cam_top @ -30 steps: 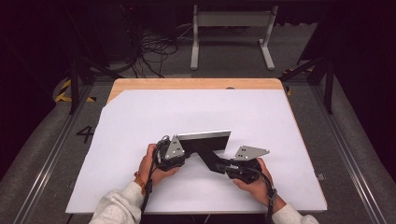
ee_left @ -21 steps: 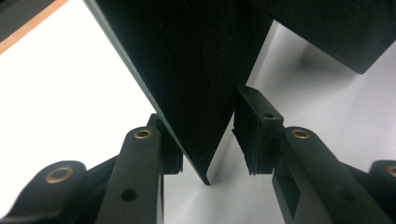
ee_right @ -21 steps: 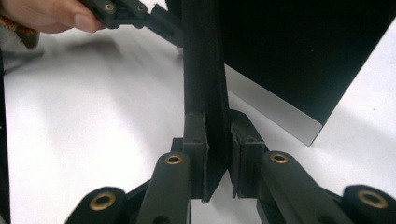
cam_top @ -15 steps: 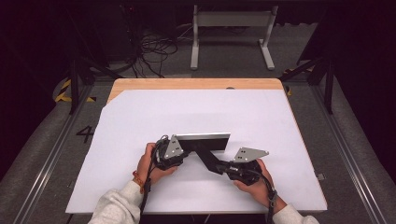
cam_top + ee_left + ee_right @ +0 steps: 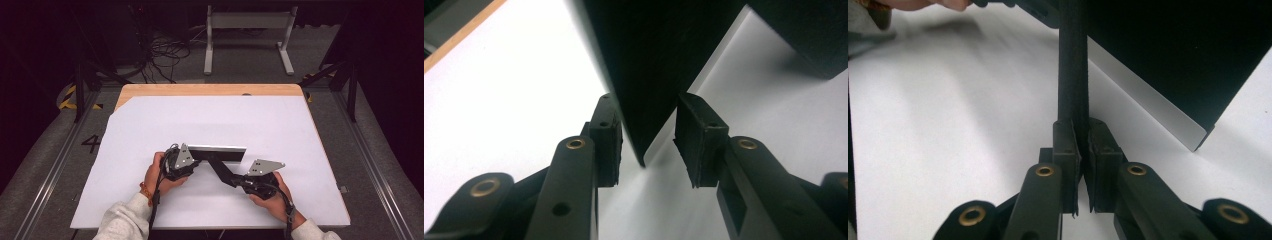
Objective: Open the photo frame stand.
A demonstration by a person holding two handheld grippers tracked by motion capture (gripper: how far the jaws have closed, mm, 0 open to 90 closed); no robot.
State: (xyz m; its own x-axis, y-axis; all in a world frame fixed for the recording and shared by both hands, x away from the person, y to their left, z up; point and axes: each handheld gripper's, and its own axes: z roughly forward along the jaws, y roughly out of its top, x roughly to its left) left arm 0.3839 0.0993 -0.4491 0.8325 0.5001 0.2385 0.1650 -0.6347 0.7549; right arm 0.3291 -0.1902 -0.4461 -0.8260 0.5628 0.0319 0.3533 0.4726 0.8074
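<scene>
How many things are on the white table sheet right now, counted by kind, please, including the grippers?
Grippers: 2, the left gripper and the right gripper
Hands: 2, the left hand and the right hand
Black flat stand with a strip leg: 1
White sheet: 1
Total: 6

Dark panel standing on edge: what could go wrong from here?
The left gripper only straddles a corner of the dark panel, with a gap at one pad, so it could tip. The right gripper, its jaws just closing, pinches the thin black strip; a pull might drag the panel over.
</scene>
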